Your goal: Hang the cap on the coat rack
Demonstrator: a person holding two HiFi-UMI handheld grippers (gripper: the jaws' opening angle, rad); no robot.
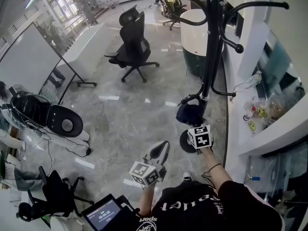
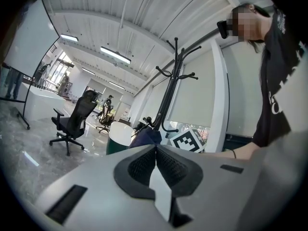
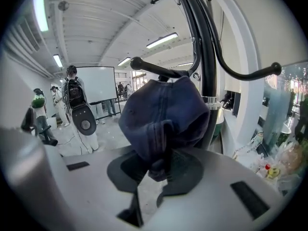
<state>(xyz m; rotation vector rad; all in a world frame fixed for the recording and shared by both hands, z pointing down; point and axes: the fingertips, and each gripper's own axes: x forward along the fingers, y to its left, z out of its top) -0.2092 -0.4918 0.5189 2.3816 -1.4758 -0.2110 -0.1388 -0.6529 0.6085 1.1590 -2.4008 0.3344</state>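
Observation:
The navy cap is bunched between the pads of my right gripper, which is shut on its lower edge. The top of the cap lies against a low hook of the black coat rack. In the head view the cap hangs low beside the rack's pole, just above its round base, with my right gripper right under it. My left gripper is held lower left of it, apart from the cap. Its jaws are shut with nothing between them.
A black office chair stands on the glossy floor behind. A white round table is beside the rack. A sill with small toys runs along the right. A whiteboard and white machine stand left. People are far off.

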